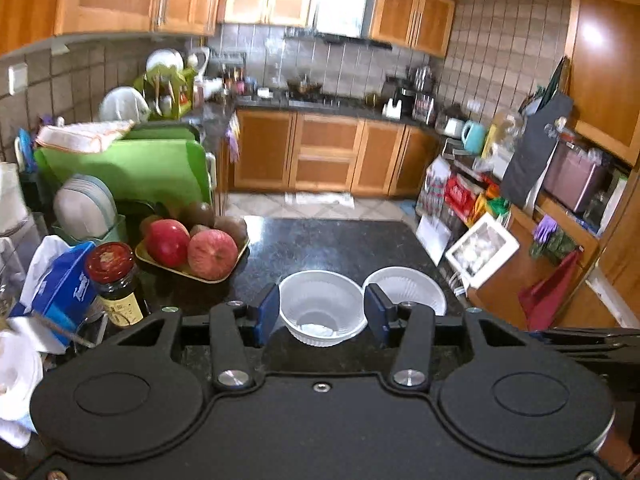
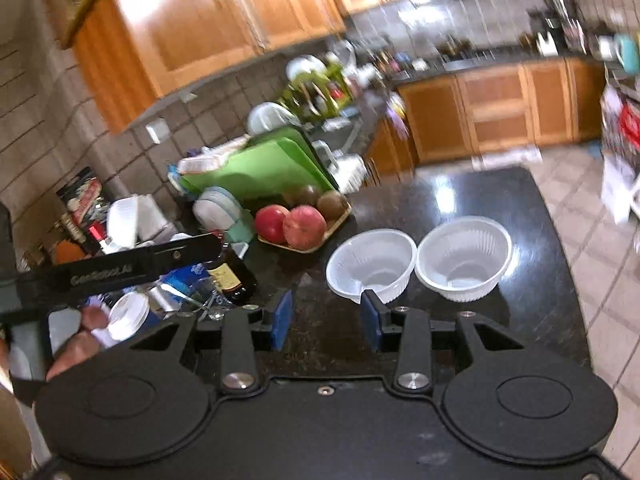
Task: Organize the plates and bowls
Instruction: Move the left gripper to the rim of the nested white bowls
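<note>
two white plastic bowls sit side by side on the black speckled counter [image 2: 460, 184], rims touching or nearly so, both upright and empty. in the right wrist view the left bowl [image 2: 372, 264] is smooth-walled and the right bowl [image 2: 464, 260] has ribbed walls; in the left wrist view the same pair shows as the left bowl [image 1: 322, 308] and the right bowl [image 1: 404, 288] behind it.

the left gripper [image 1: 322, 312] hangs over the counter with its blue pads spread about as wide as the smooth bowl, which shows between them; the pads do not press on it and it rests on the counter. the right gripper [image 2: 326, 316] has its pads parted by a moderate gap with only bare counter between them, holding nothing; its right pad overlaps the near rim of the smooth bowl in the picture, and contact cannot be told.

to the left, a tray of fruit [image 2: 304, 224] holds red apples and brown kiwis. beside it stands a dark bottle [image 1: 116, 280] with a red cap and a yellow label, its writing too blurred to read. a blue tissue pack [image 1: 60, 288] bears white lettering that is not legible. in the right wrist view the other gripper's black arm [image 2: 120, 264] reads "genrobot.ai". stacked plates [image 1: 86, 208] stand in a rack before a green cutting board [image 1: 132, 168]
</note>
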`<state>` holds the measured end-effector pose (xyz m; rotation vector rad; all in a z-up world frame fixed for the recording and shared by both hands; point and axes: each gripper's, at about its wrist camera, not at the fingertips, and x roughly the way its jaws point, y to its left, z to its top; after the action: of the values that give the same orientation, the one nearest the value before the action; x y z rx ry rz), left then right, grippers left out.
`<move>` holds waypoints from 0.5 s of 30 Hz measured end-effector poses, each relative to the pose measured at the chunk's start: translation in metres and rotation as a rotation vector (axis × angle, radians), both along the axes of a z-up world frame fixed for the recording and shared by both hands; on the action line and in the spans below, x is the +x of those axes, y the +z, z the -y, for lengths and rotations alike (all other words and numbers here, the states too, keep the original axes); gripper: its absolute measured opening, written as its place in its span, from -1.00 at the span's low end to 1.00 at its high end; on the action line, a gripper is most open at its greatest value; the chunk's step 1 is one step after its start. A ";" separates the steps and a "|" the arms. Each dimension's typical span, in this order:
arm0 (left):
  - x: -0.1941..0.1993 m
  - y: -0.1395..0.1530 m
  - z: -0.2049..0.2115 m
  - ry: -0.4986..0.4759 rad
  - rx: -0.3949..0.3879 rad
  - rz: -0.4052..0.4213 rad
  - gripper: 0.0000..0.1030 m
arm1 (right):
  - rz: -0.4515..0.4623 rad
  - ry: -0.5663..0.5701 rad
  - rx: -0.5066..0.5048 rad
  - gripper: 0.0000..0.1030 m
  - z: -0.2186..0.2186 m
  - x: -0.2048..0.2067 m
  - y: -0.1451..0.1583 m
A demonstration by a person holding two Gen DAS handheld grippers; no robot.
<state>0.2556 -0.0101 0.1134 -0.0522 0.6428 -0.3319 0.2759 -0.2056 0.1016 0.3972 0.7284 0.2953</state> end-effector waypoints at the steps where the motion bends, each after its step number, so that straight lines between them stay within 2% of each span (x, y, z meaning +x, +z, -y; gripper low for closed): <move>1: 0.008 -0.001 0.000 0.003 0.002 -0.016 0.05 | -0.044 -0.005 0.013 -0.21 -0.001 0.012 -0.003; 5: 0.045 -0.007 0.002 0.015 0.027 -0.098 0.05 | -0.174 -0.059 0.035 -0.21 -0.005 0.051 -0.016; 11: 0.092 -0.036 0.013 0.033 0.109 -0.195 -0.03 | -0.282 -0.146 0.045 -0.19 -0.003 0.088 -0.042; 15: 0.117 -0.055 0.019 0.012 0.117 -0.293 -0.03 | -0.332 -0.165 0.037 -0.19 -0.004 0.102 -0.057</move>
<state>0.3722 -0.0294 0.0588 0.0078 0.9512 -0.2765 0.3775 -0.2015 0.0445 0.5464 1.0096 0.0865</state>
